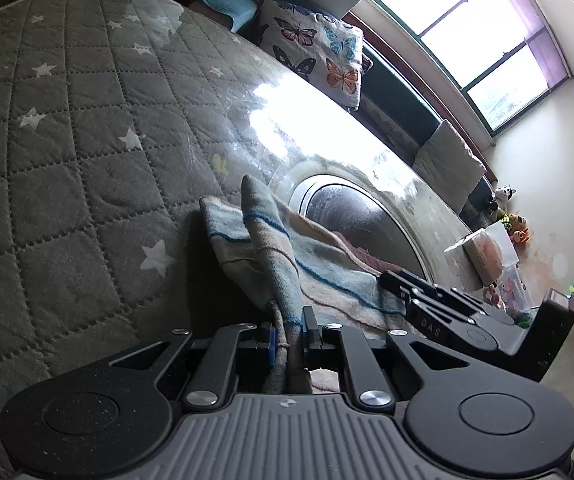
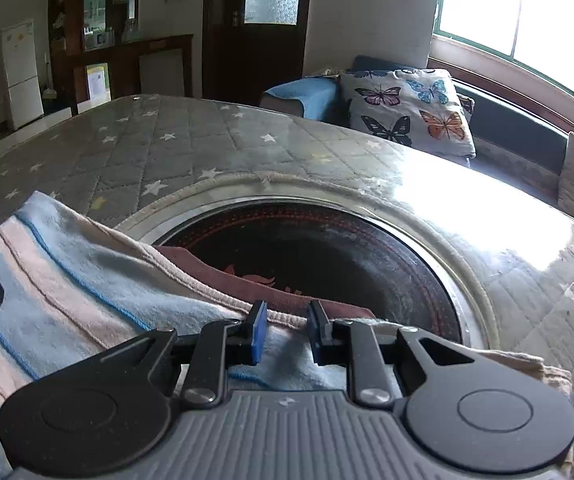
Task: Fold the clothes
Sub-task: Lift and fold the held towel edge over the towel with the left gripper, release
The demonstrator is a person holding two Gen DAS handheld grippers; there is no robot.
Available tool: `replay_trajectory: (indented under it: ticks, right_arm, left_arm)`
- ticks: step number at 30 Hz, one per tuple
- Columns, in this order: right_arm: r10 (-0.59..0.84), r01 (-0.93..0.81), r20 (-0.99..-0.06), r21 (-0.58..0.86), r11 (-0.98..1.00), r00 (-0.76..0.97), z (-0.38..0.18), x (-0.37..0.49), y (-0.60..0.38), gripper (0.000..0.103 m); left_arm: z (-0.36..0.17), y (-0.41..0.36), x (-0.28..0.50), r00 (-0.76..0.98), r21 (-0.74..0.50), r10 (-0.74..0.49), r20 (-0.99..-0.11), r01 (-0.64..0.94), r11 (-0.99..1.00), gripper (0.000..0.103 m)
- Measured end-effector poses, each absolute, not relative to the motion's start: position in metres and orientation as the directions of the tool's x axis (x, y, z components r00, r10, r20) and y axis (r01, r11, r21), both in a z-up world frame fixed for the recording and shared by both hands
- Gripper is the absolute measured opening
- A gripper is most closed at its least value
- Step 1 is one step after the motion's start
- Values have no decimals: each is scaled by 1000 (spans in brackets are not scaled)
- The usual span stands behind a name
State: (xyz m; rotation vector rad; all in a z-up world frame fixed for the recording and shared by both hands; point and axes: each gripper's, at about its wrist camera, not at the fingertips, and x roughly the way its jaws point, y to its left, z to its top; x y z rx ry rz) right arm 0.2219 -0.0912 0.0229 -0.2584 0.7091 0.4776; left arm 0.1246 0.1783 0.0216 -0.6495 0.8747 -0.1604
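A pale blue and pink striped cloth lies on the quilted table cover, partly over a round dark inset. In the left wrist view my left gripper is shut on a bunched fold of the striped cloth, which rises in a ridge ahead of the fingers. My right gripper is open, its blue-padded fingers straddling the cloth's pink edge. The right gripper also shows in the left wrist view, resting on the cloth at the right. A brown cloth lies under the striped one.
A grey star-patterned quilted cover spans the table around a round dark hotplate with a metal rim. A butterfly cushion and sofa stand behind. Boxes and toys sit by the wall at right.
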Motion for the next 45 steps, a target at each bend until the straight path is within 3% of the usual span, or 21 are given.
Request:
replay_trajectory:
  ticks: [7, 24, 30, 32, 45]
  right_arm:
    - [340, -550, -706, -84, 831, 621, 29, 192, -95, 34]
    - [395, -631, -727, -67, 773, 561, 43, 86, -137, 43]
    - [396, -581, -694, -39, 813, 601, 54, 72, -183, 44]
    - [381, -542, -677, -32, 840, 630, 58, 72, -204, 49]
    - [326, -361, -666, 91, 928, 671, 39, 88, -299, 51]
  left_arm:
    - [40, 172, 125, 665, -591, -382, -642, -111, 799, 12]
    - [112, 103, 143, 683, -540, -354, -639, -70, 839, 11]
    - [133, 35, 167, 665, -499, -362, -653, -18, 866, 11]
    - [136, 9, 175, 655, -485, -368, -660, 2, 875, 11]
    - [98, -113, 207, 537, -405, -366, -760, 50, 913, 9]
